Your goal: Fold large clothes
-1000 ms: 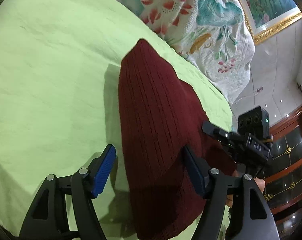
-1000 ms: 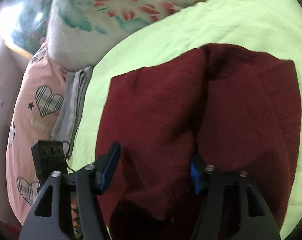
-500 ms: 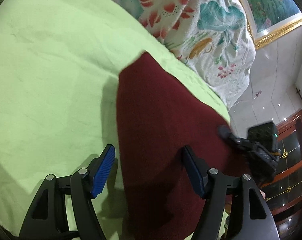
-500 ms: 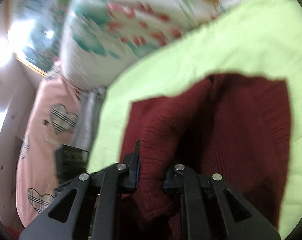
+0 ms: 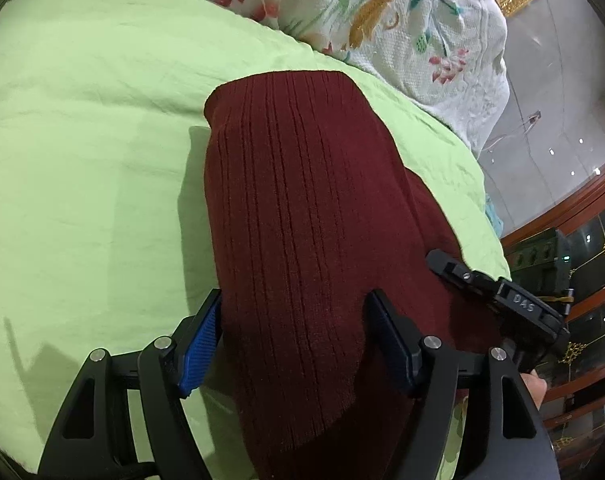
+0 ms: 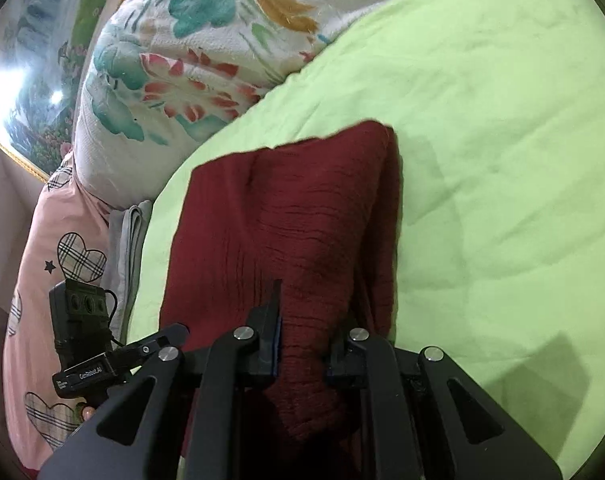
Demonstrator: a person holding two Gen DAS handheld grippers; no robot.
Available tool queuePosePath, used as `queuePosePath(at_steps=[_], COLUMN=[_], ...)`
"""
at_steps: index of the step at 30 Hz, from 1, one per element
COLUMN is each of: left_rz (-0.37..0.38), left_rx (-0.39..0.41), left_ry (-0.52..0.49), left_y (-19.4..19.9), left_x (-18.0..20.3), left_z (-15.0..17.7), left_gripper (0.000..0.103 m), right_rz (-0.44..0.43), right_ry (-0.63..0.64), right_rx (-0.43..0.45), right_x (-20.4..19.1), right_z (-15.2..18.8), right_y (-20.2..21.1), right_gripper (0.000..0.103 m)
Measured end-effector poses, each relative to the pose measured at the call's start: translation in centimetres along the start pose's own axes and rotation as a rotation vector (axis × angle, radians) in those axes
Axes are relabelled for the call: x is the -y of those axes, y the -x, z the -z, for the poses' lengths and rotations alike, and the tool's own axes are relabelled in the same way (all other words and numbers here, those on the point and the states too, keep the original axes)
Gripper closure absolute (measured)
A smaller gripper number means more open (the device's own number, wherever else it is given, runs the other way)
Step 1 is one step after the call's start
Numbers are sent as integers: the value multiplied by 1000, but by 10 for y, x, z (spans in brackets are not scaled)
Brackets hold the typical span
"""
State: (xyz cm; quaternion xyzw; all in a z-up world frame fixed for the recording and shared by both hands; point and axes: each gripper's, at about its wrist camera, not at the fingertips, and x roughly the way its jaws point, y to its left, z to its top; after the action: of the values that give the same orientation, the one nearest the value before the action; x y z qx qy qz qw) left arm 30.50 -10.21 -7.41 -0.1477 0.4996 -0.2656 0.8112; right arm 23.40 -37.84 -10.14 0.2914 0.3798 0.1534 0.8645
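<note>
A dark red ribbed knit garment (image 5: 302, 220) lies folded on the light green bedsheet (image 5: 82, 140). My left gripper (image 5: 298, 344) is open, its blue-padded fingers straddling the near end of the garment. My right gripper (image 6: 302, 344) is shut on a thick bunch of the red garment (image 6: 294, 220) at its near edge. The right gripper also shows in the left wrist view (image 5: 498, 300), at the garment's right side. The left gripper's body shows at the lower left of the right wrist view (image 6: 86, 344).
A floral quilt (image 5: 402, 20) is piled at the head of the bed. A pink pillow with plaid hearts (image 6: 54, 264) and a grey folded cloth (image 6: 130, 232) lie beside it. A wooden cabinet (image 5: 582, 260) stands past the bed edge.
My right gripper closed on the garment's near edge and folded it over, so the spread is now narrower. The left gripper stayed open and shifted over the garment's end.
</note>
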Motion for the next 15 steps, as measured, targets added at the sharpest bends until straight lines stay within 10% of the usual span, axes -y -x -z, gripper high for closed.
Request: queuePosePath(at_steps=[11, 15], left_rz=[-38, 43], left_rx=[-34, -61], left_ry=[10, 77], left_y=[-16, -21], left_x=[1, -16], left_z=[-2, -1], left_gripper=[20, 20], right_rz=[211, 140], right_ry=[185, 101], right_rx=[13, 61], right_x=[-29, -14], right_z=[-6, -6], right_y=[-11, 8], right_gripper=[85, 57])
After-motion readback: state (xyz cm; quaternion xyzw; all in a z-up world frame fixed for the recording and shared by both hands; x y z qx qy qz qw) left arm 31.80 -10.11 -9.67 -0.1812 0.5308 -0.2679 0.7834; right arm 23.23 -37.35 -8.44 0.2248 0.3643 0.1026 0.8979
